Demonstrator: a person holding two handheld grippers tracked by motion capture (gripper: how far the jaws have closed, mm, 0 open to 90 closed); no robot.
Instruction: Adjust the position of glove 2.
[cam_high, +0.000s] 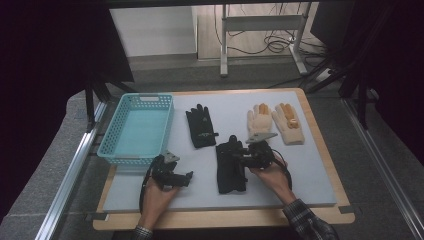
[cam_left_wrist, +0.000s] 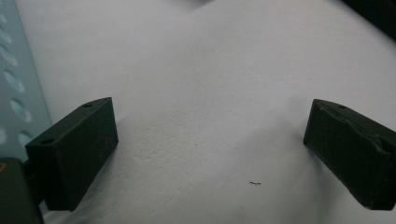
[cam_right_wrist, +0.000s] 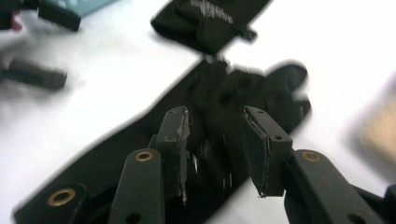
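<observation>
1. High view: the near black glove (cam_high: 231, 167) lies flat on the pale surface (cam_high: 320, 170), a little right of the middle and toward the near edge, with its cuff toward the near edge and its fingers pointing to the far edge. It is dark, limp and creased. The right gripper (cam_high: 241, 156) sits at the glove's right side, over its finger end. A second black glove (cam_high: 201, 127) lies farther back, near the middle, and the teal basket (cam_high: 136, 129) stands at the far left corner. Two cream gloves (cam_high: 275, 122) lie toward the far right. The left gripper (cam_high: 186, 178) rests near the near left edge — well apart from the near black glove.

2. Left gripper view: the jaws stand wide and released, with bare surface (cam_left_wrist: 205, 93) between them; the basket wall (cam_left_wrist: 18, 88) shows at one side.

3. Right gripper view: the near black glove (cam_right_wrist: 140, 140) runs slantwise under the jaws, its fingers beyond their tips. The jaws stand parted over the cloth — the pads press on nothing, and the picture is blurred. The second black glove (cam_right_wrist: 210, 21) lies beyond.
</observation>
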